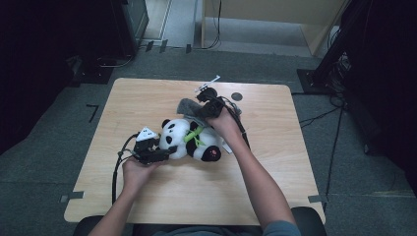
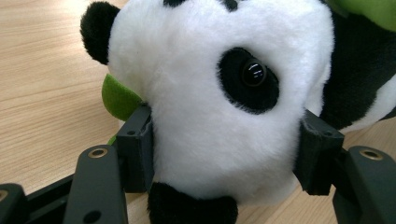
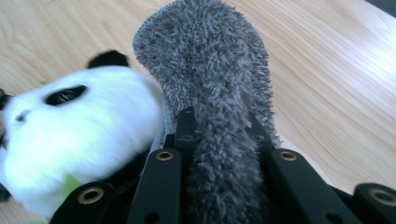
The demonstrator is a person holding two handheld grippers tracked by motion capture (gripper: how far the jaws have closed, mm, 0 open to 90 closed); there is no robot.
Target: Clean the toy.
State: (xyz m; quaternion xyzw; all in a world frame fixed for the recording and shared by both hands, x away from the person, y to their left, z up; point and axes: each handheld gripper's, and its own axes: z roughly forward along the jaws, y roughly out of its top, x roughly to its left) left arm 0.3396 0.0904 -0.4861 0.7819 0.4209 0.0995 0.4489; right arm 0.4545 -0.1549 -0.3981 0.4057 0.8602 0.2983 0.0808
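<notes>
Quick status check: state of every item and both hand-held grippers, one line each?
Toy panda: lying on its side on the table, head between the left jaws.
Grey fuzzy cloth: pinched at one end, the rest lying on the table beside the panda.
Left hand-held gripper: jaws pressed on either side of the panda's head.
Right hand-held gripper: shut on the grey fuzzy cloth.

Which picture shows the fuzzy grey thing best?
The right gripper view: the grey fuzzy piece is close up and sharp, pinched between the right gripper's jaws. In the high view it is a small grey patch behind the panda. The left gripper view has the panda's head instead.
</notes>
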